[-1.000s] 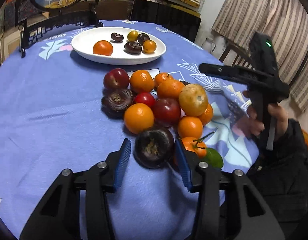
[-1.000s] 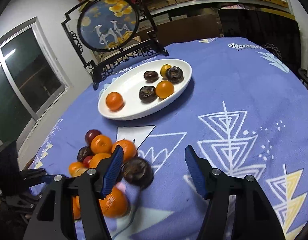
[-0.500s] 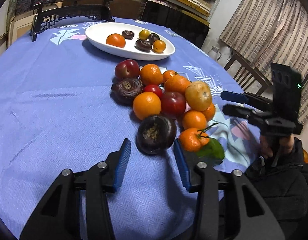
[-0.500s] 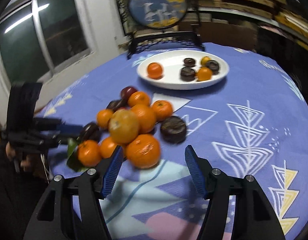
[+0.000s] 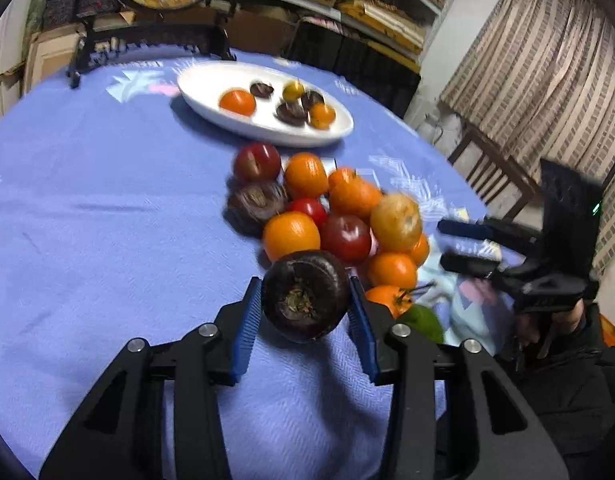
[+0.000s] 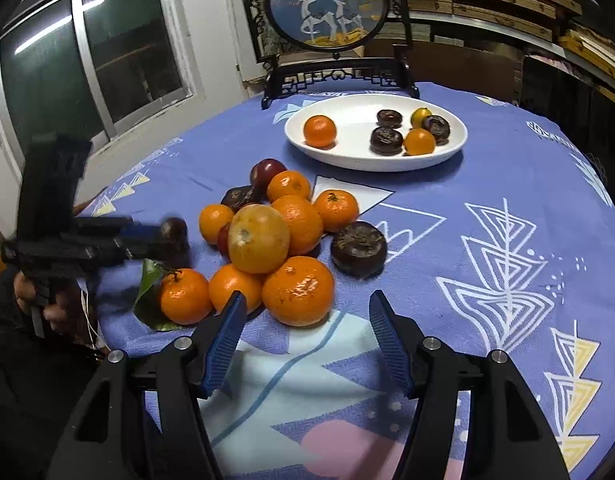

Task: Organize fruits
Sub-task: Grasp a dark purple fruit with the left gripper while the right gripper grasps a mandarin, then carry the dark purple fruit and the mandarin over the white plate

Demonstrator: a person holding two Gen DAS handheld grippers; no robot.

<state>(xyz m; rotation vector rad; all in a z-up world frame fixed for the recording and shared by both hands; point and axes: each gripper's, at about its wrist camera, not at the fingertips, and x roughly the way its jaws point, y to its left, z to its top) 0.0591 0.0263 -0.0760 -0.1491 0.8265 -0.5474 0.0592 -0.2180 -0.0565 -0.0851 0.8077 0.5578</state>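
A dark brown-black fruit (image 5: 303, 296) sits between the blue pads of my left gripper (image 5: 305, 308). Its jaws are closing and the pads press both sides. In the right wrist view that gripper (image 6: 163, 236) holds the same dark fruit (image 6: 175, 228) at the pile's left edge. The pile (image 5: 347, 216) mixes oranges, red plums, dark fruits and one yellowish fruit (image 6: 259, 238). My right gripper (image 6: 307, 304) is open just in front of a large orange (image 6: 297, 290) and does not touch it. A white oval plate (image 6: 347, 160) behind the pile holds several oranges and dark fruits.
A round painted screen on a black stand (image 6: 327, 4) rises behind the plate. The blue patterned tablecloth (image 6: 507, 240) lies bare to the right of the pile. A lone dark fruit (image 6: 359, 248) rests there. A wooden chair (image 5: 491, 168) and curtains are beyond the table edge.
My left gripper has moved forward around the dark fruit and narrowed onto it. The right gripper has swung round and rolled level, ending up facing the pile by the large orange.
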